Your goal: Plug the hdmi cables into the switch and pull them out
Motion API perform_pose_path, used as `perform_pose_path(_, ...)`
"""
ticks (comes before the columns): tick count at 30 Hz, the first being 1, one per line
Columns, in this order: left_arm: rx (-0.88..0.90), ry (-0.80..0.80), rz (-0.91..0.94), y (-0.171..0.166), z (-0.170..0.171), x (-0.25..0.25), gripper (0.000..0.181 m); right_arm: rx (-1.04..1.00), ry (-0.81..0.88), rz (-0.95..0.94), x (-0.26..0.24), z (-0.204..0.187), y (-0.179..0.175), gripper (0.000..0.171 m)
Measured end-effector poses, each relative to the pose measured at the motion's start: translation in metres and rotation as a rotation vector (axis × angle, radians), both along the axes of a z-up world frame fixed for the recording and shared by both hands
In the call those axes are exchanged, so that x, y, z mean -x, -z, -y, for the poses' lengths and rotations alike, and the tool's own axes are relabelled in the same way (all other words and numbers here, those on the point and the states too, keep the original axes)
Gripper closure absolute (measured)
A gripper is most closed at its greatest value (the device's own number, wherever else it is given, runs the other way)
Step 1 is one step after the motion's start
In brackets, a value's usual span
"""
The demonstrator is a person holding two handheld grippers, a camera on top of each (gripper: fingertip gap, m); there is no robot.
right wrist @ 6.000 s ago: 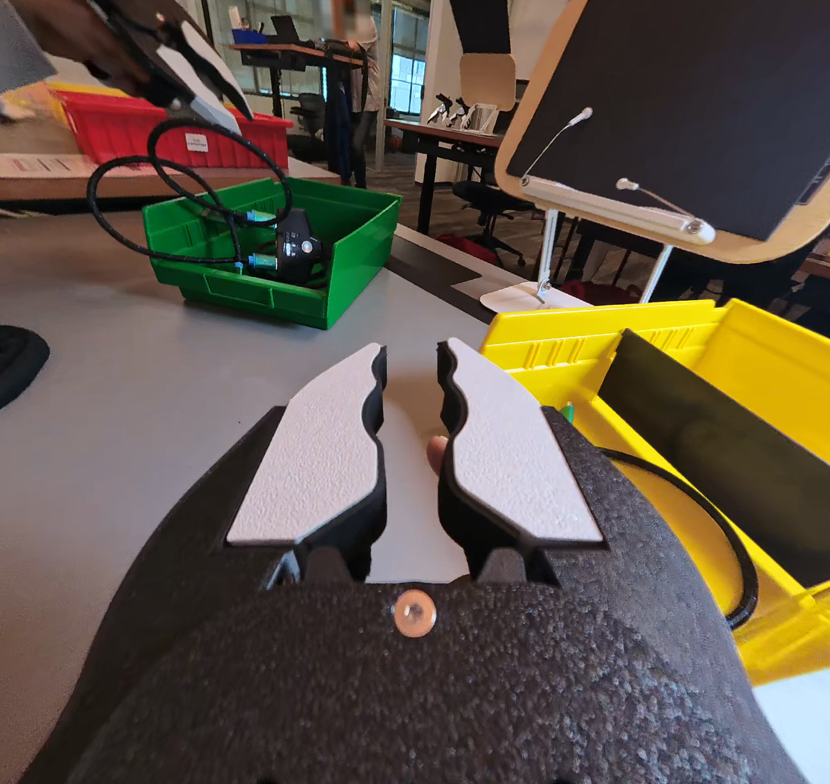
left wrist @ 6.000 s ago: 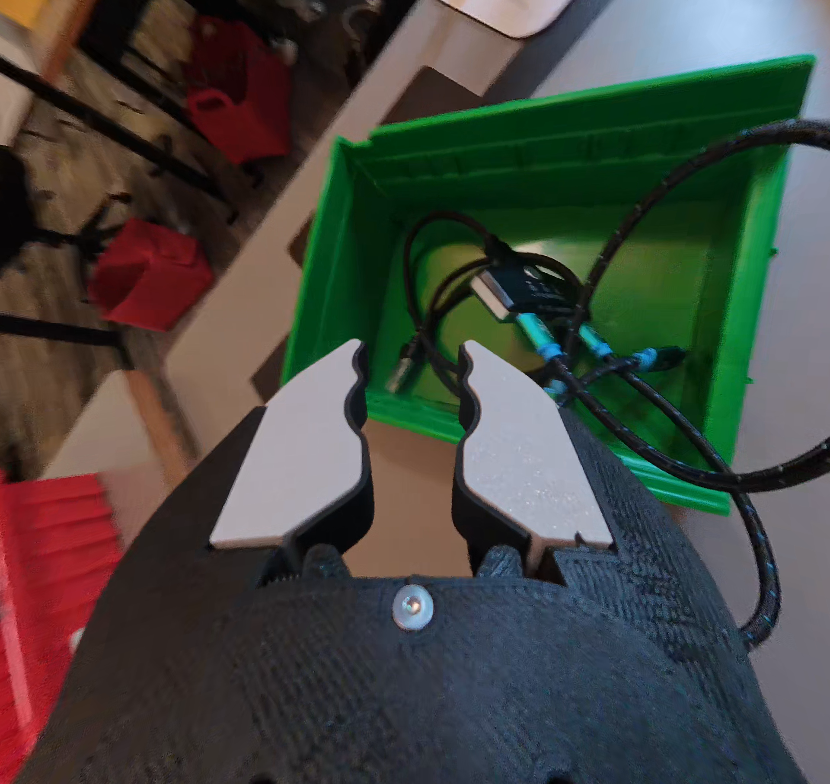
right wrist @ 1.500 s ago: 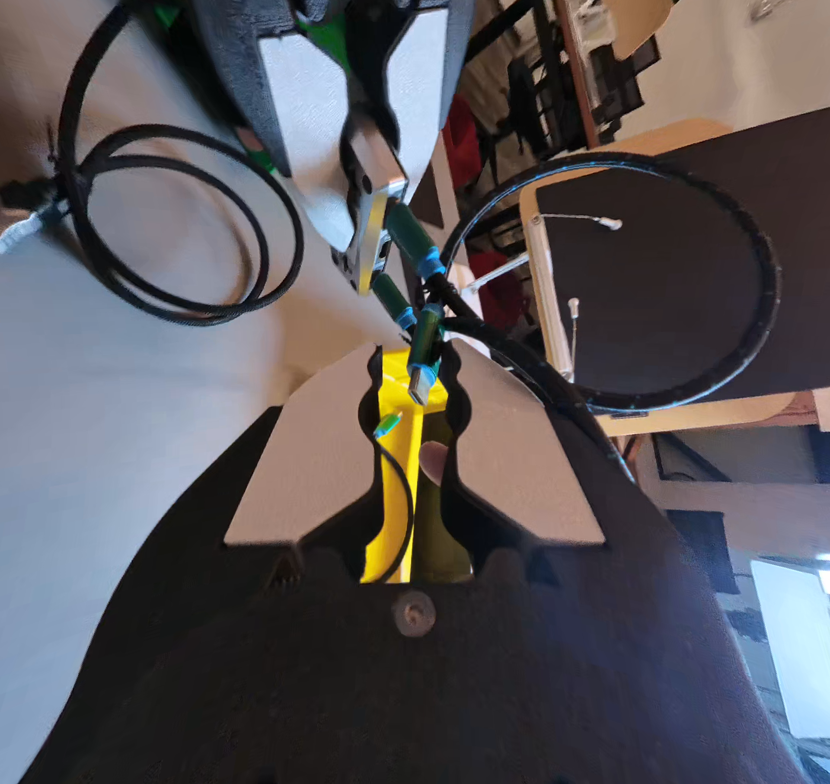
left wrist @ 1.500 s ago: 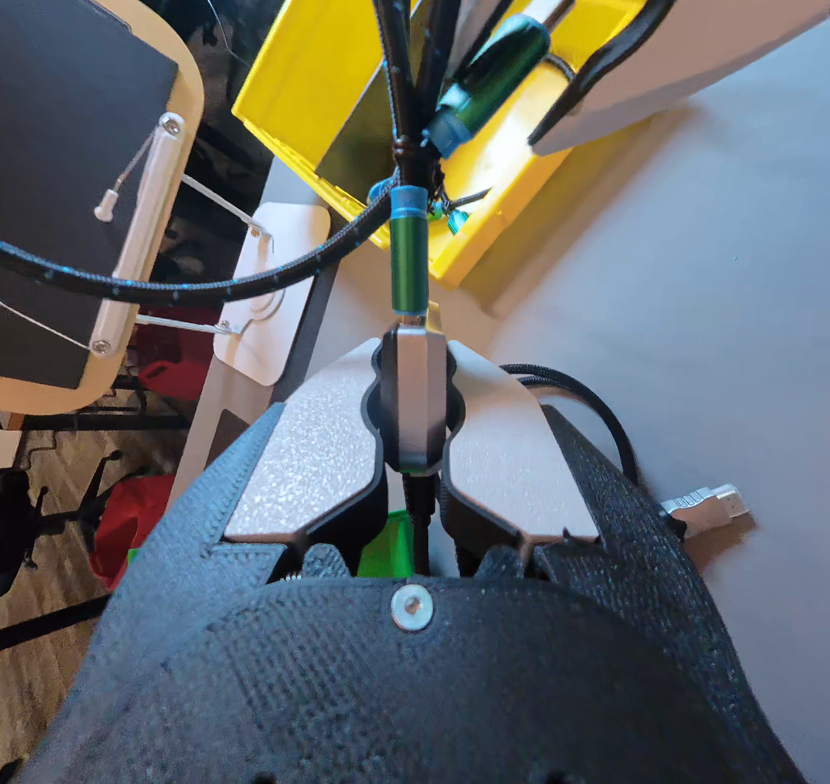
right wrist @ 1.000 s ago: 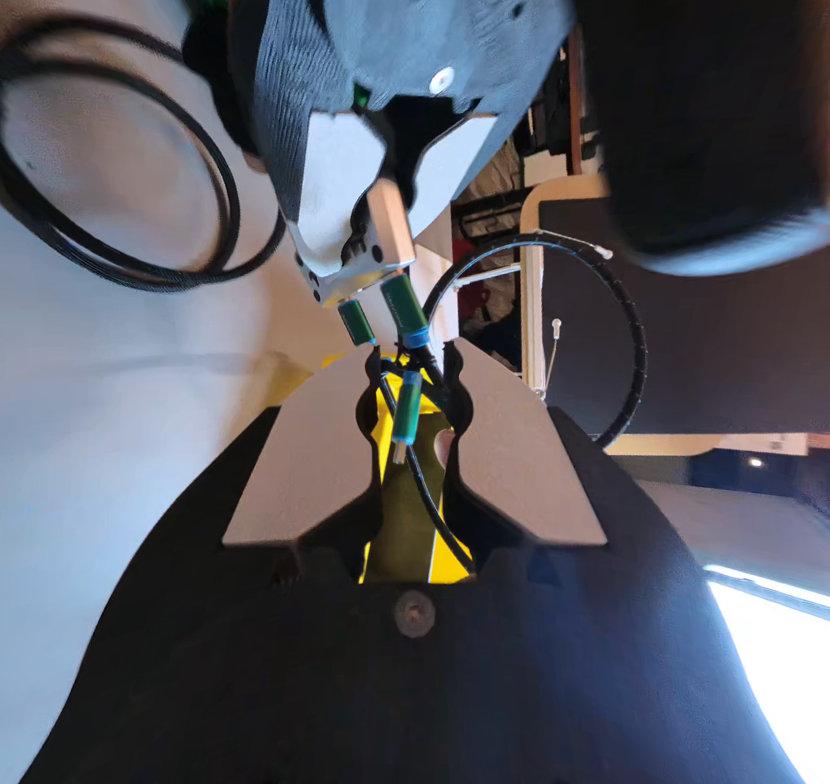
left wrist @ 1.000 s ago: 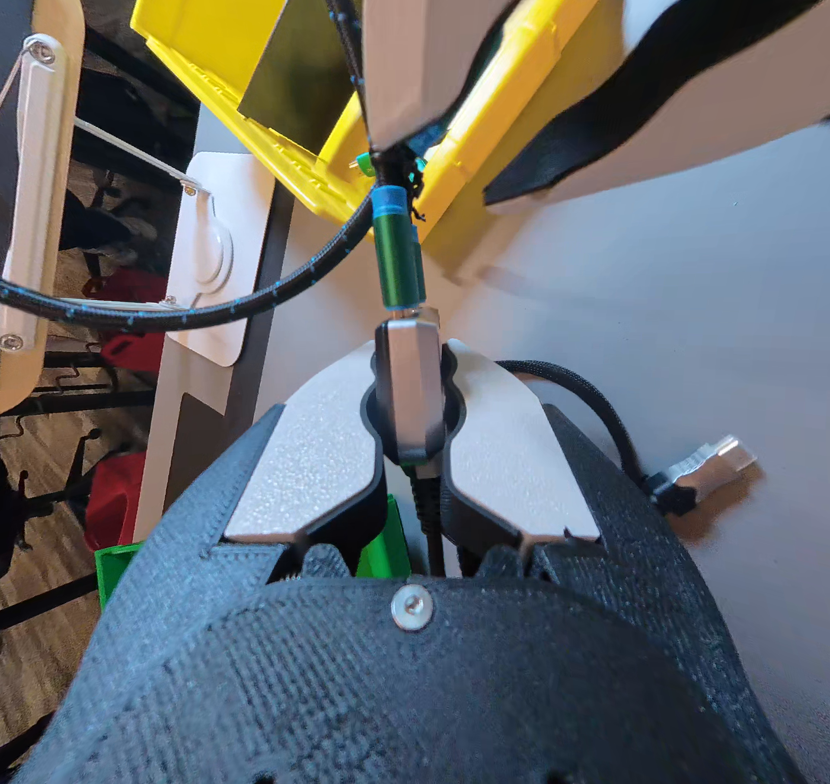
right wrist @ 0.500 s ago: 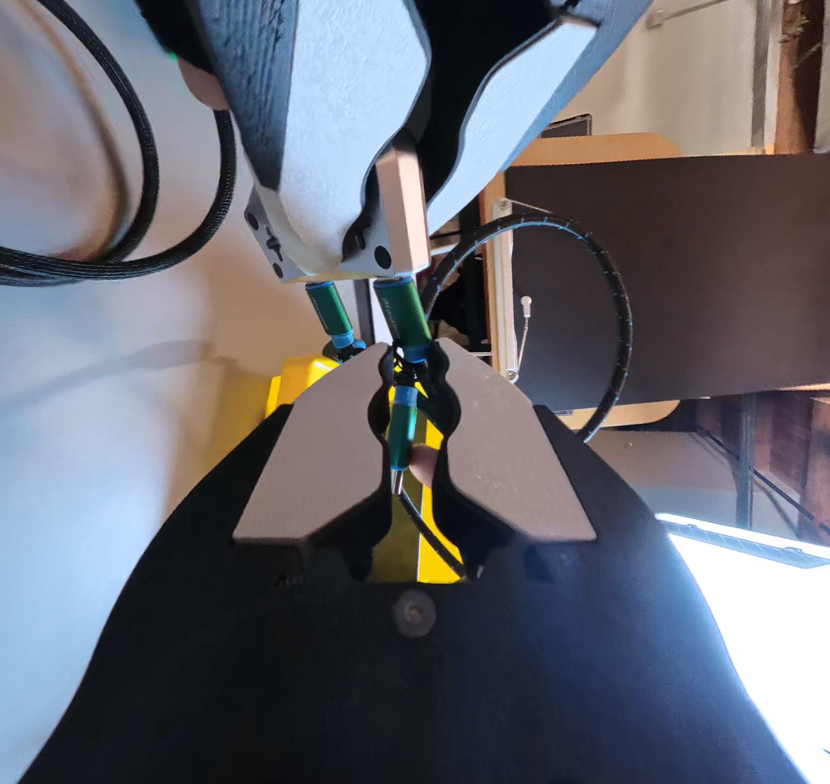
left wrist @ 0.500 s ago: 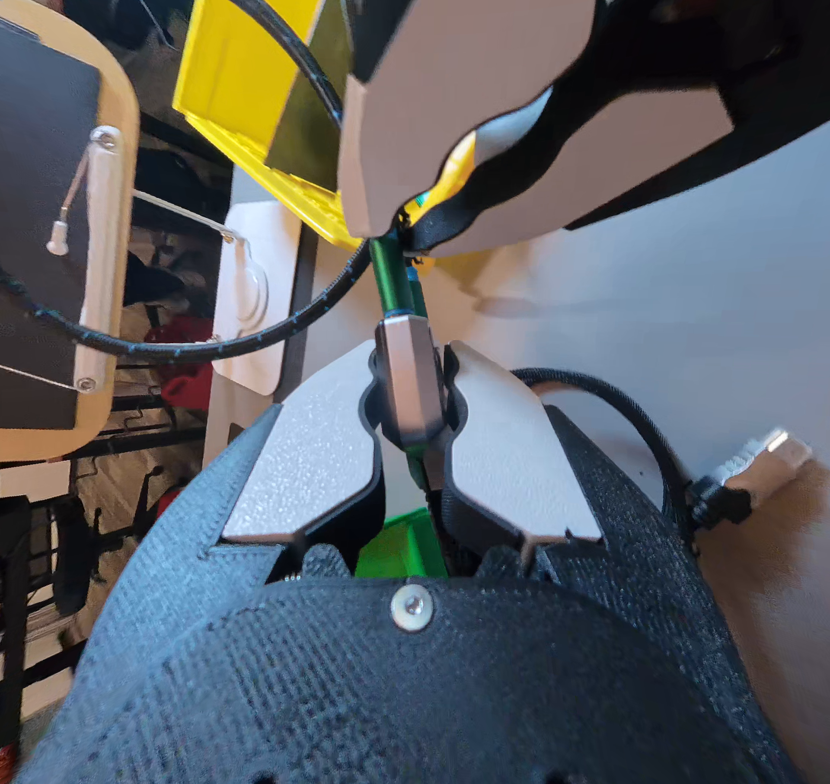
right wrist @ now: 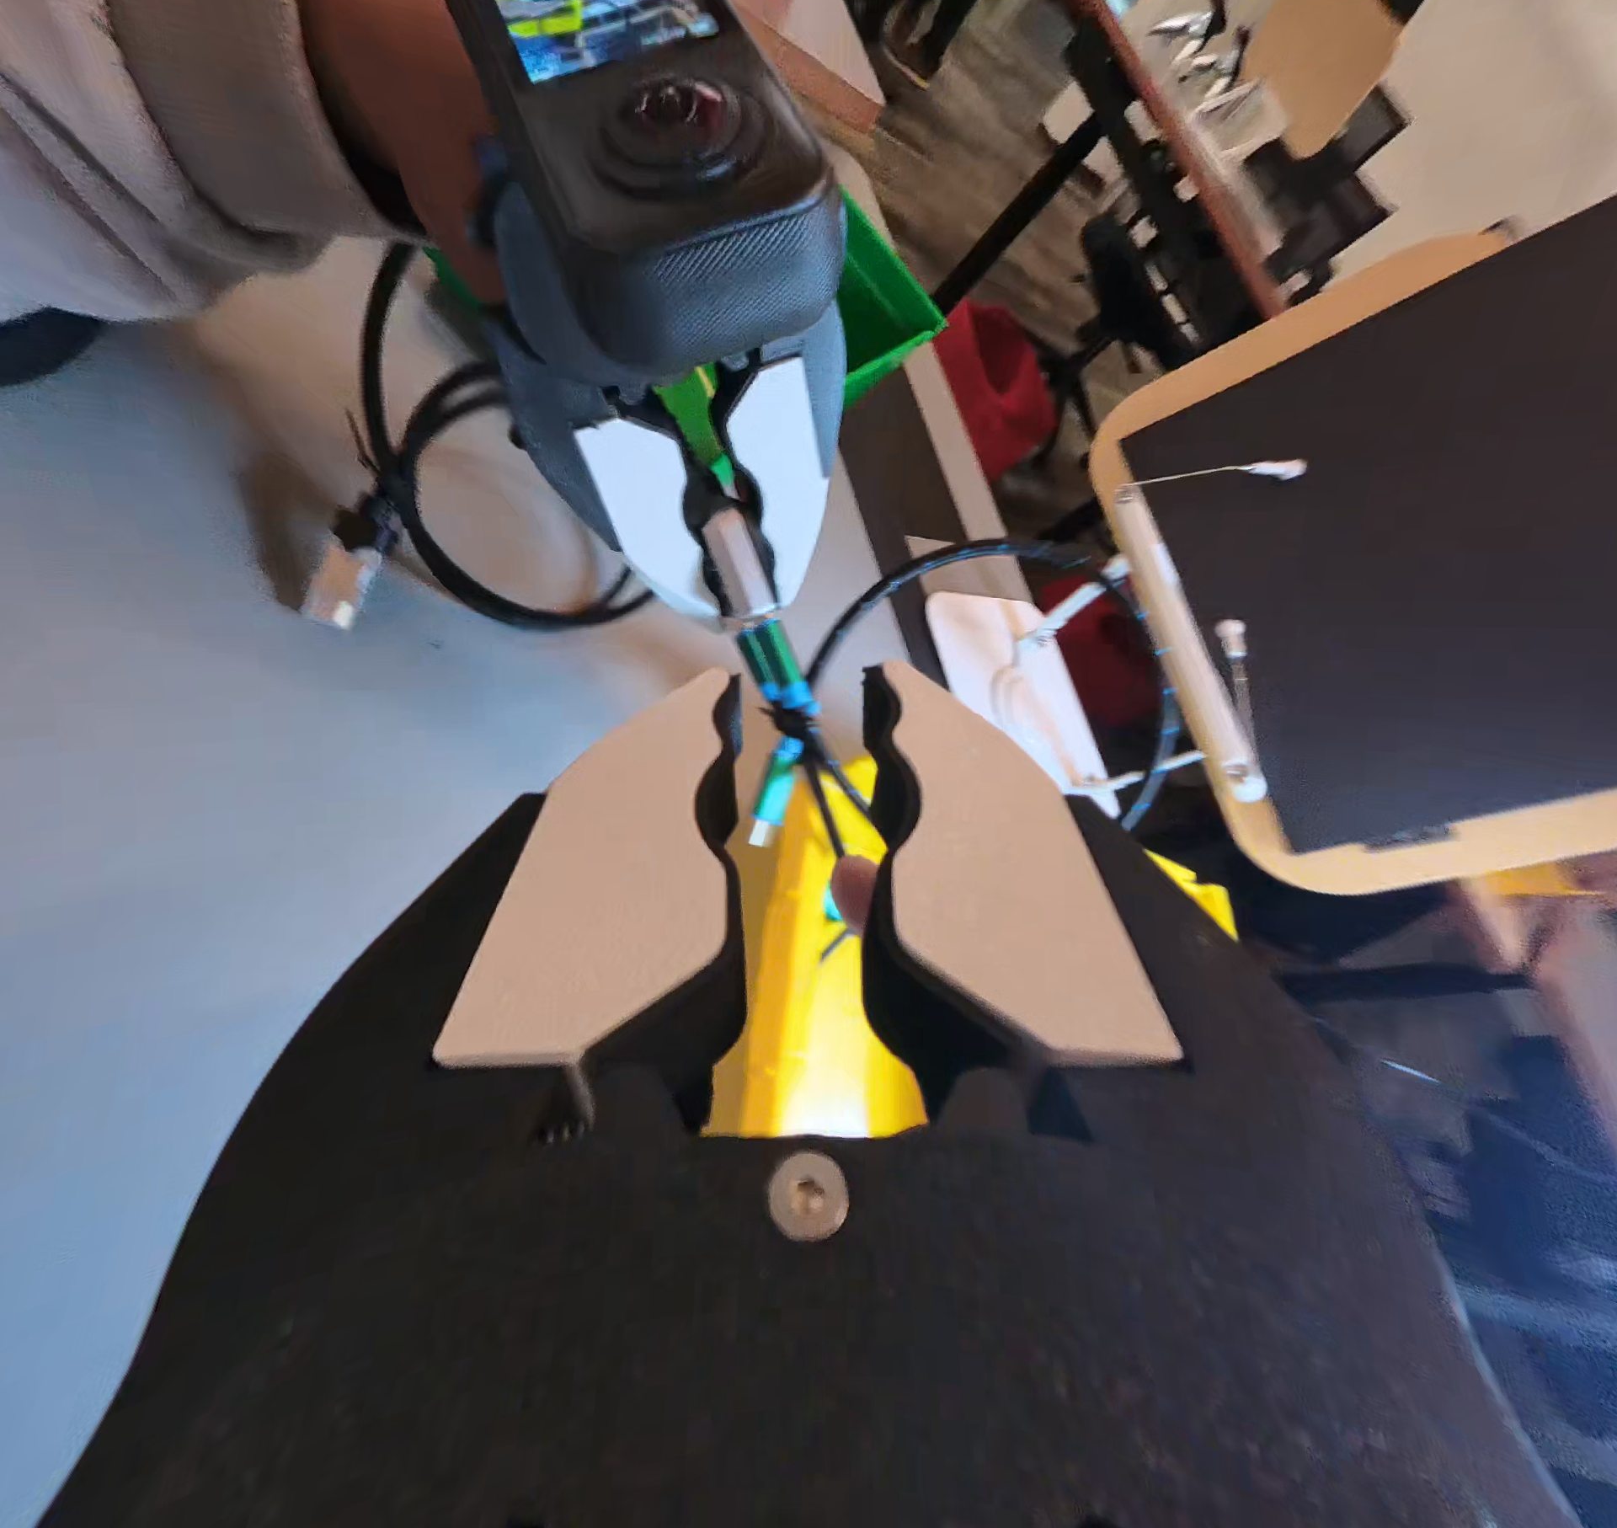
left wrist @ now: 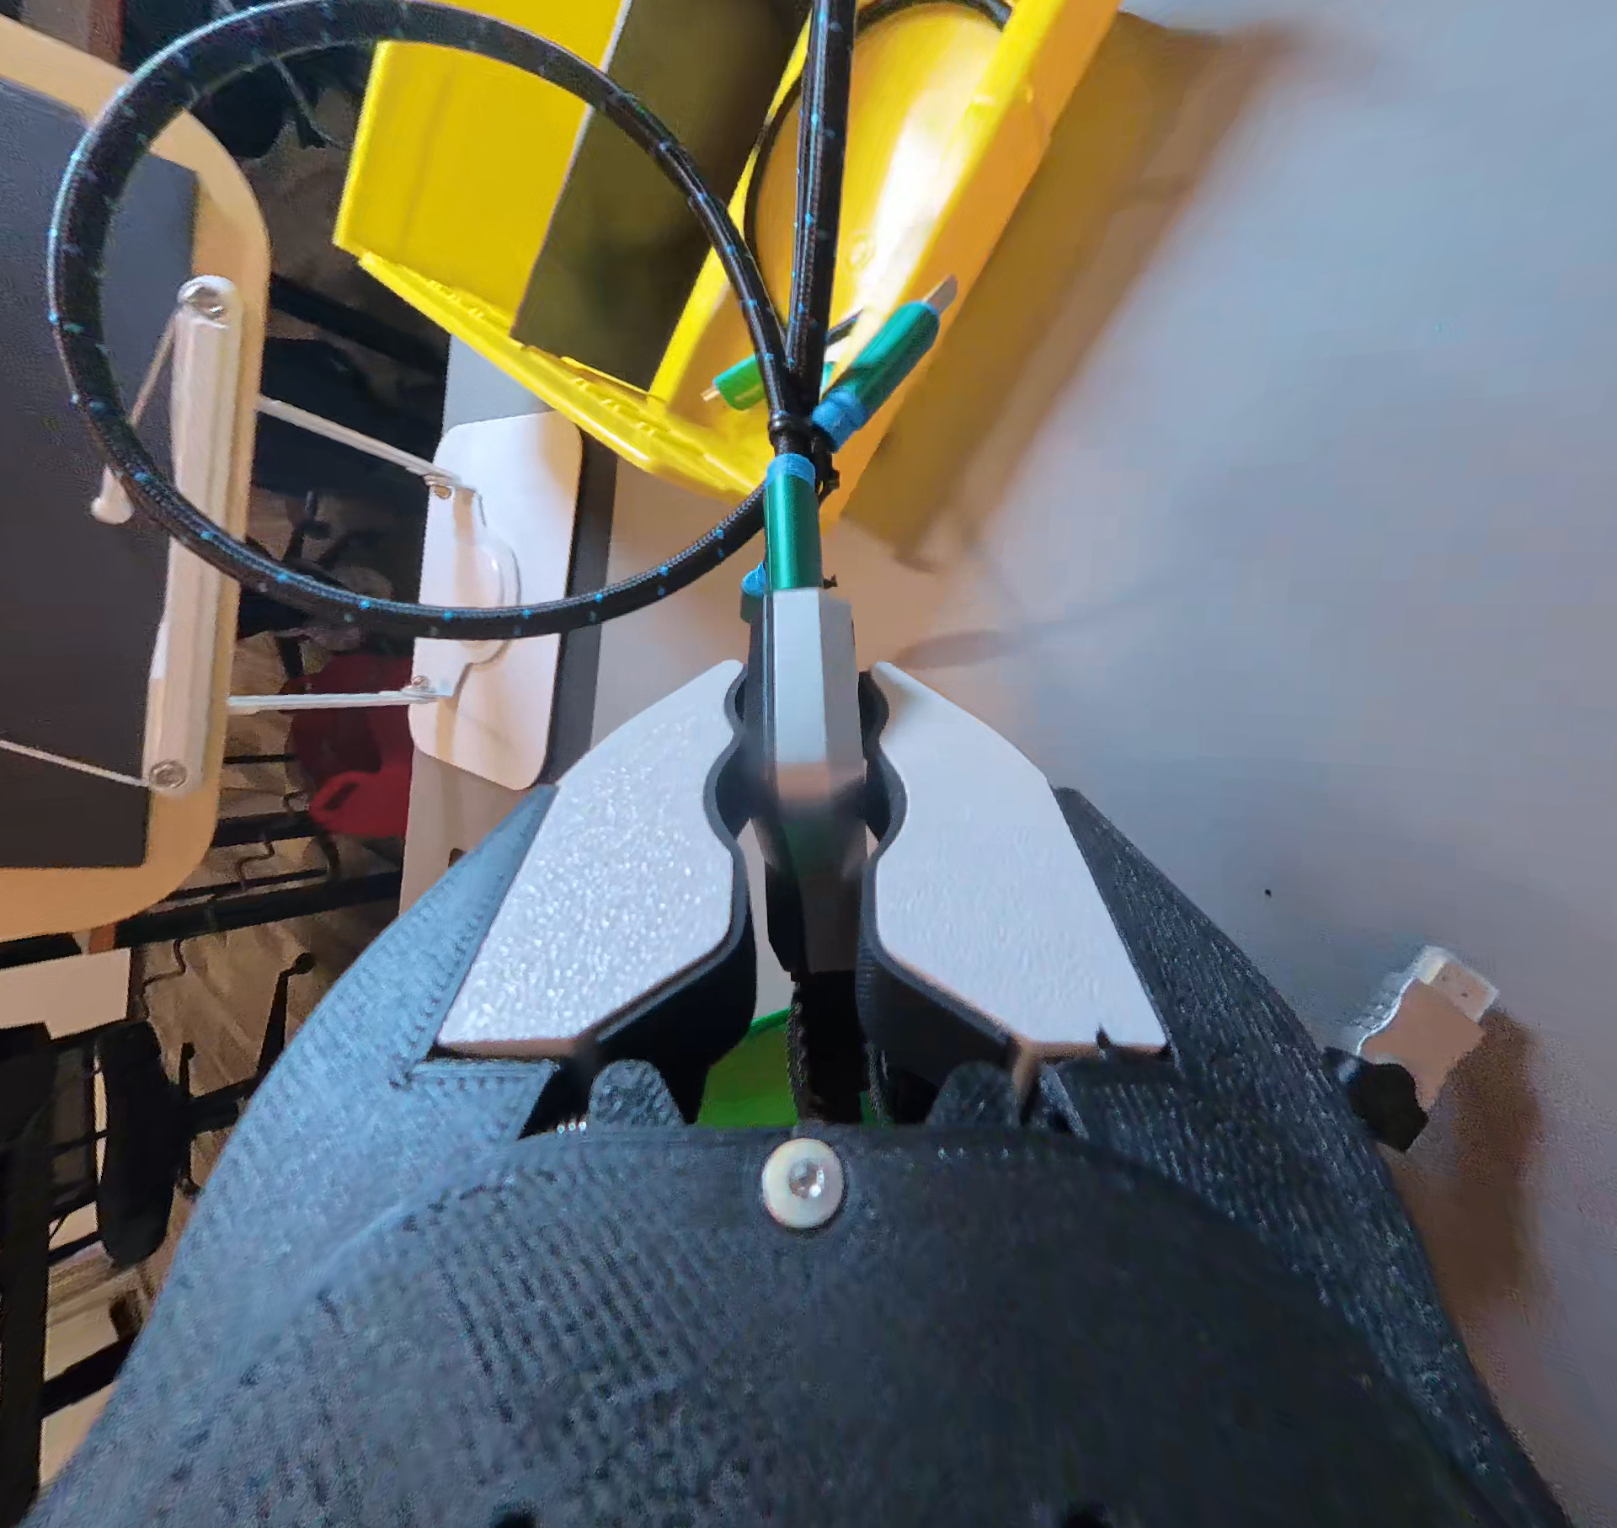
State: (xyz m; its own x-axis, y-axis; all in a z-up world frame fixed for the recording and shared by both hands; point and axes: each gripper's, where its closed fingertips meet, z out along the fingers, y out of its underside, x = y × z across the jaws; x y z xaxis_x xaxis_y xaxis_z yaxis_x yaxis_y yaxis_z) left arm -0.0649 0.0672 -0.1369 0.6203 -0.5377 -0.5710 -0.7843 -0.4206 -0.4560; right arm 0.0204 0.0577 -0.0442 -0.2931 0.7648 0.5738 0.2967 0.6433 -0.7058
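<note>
left wrist view — left gripper [left wrist: 805, 795] clamped on silver switch [left wrist: 801, 725], green plug [left wrist: 790, 534] seated, near table edge [left wrist: 595, 576] | right wrist view — right gripper [right wrist: 801, 755] fingers apart, cable bundle [right wrist: 801, 773] between them, seemingly untouched; yellow bin [right wrist: 809, 1005] beneath

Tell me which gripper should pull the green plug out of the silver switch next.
Right. The left gripper is shut on the silver switch, steadying it. The right gripper is open, its fingers either side of the cables just behind the green plug.
</note>
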Motion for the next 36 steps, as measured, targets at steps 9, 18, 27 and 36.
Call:
perform_pose_path(9, 0.031, 0.204, -0.049, 0.0, 0.015, -0.046, 0.16, -0.301, -0.039, 0.205, 0.031, -0.011, 0.089, 0.143)
perform_pose_path(18, -0.01, 0.186, -0.06, -0.009, 0.012, -0.041, 0.158, -0.242, -0.09, 0.168, 0.033, -0.01, 0.082, 0.159)
perform_pose_path(27, -0.21, -0.051, 0.078, -0.072, 0.032, 0.048, 0.159, -0.072, 0.242, -0.068, -0.036, -0.125, 0.005, 0.159)
perform_pose_path(36, -0.453, -0.18, 0.106, -0.123, 0.04, 0.078, 0.159, -0.04, 0.376, -0.221, 0.003, -0.131, 0.0, 0.159)
